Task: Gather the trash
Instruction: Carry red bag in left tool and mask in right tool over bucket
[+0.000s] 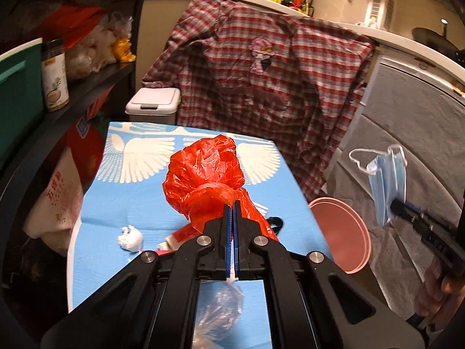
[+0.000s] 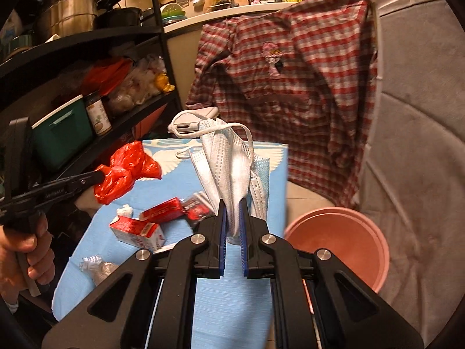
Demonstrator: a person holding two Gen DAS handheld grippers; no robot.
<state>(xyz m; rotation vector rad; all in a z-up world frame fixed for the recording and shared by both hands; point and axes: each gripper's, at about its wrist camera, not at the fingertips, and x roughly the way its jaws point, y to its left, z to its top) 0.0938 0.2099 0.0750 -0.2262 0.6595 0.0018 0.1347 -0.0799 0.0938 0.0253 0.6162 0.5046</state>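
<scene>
My left gripper (image 1: 232, 203) has fingers clamped on the red bag (image 1: 203, 174), above the counter (image 1: 116, 203). Right gripper (image 2: 232, 203) is clamped on the mask (image 2: 229, 168), left of the pink bin (image 2: 343, 232). I should move it fully over the bin w/o swinging, then release.

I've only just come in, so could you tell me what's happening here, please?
A person is clearing trash from a blue-covered table. The left gripper is shut on a red plastic bag; the right gripper is shut on a blue face mask. A pink bin sits open beside the table. Cartons and a tissue wad remain.
</scene>
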